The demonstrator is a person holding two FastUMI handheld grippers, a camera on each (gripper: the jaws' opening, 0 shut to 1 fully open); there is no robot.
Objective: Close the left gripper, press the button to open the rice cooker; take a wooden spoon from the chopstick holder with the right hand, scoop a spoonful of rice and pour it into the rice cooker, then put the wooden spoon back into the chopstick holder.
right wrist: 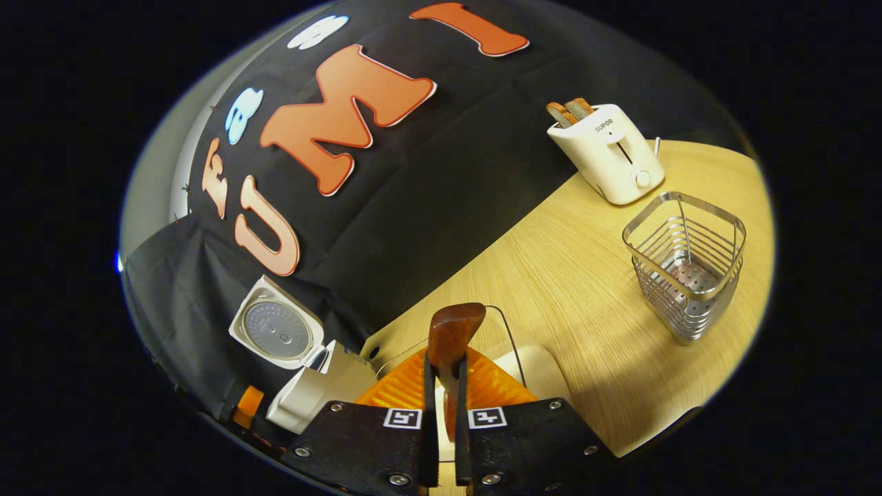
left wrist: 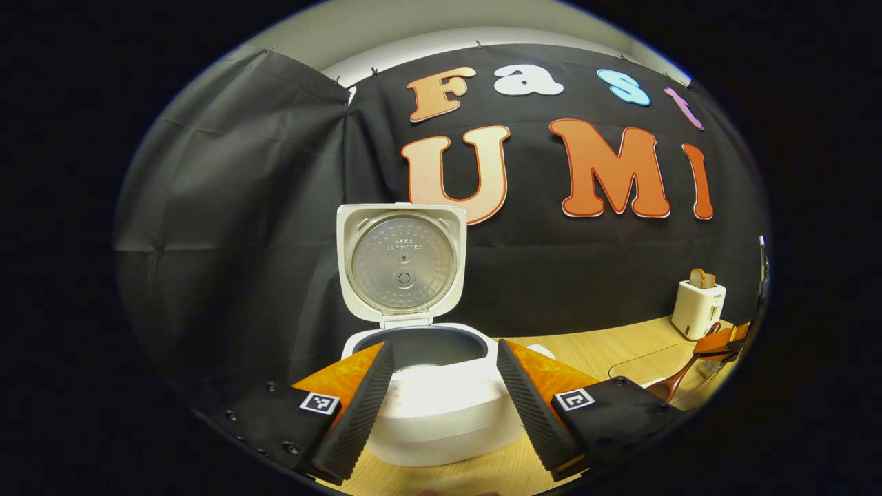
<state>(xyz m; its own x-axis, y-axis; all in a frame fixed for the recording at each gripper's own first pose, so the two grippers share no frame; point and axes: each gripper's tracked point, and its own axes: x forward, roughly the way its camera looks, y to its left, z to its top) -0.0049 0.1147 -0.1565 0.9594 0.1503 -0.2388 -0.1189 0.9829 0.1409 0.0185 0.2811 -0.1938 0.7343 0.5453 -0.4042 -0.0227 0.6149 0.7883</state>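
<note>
The white rice cooker point(left wrist: 441, 406) stands open on the wooden table, its lid point(left wrist: 402, 262) upright and its dark pot showing. My left gripper point(left wrist: 445, 344) is open, its fingers spread to either side of the cooker's front, touching nothing. My right gripper point(right wrist: 444, 362) is shut on the wooden spoon point(right wrist: 451, 327), whose wide end juts out past the fingers above a clear glass bowl point(right wrist: 508, 327) holding white rice point(right wrist: 544, 375). In the left gripper view, the right gripper point(left wrist: 723, 341) holds the spoon point(left wrist: 679, 379) slanted down over the glass bowl point(left wrist: 644, 362). The wire chopstick holder point(right wrist: 685, 265) stands to the right.
A white toaster point(right wrist: 610, 151) with bread slices in its slots stands at the back by the black cloth wall, also seen as the toaster point(left wrist: 697, 306). Bare wooden tabletop point(right wrist: 572, 275) lies between the bowl, the holder and the toaster. The rice cooker point(right wrist: 313, 386) lies to my right gripper's left.
</note>
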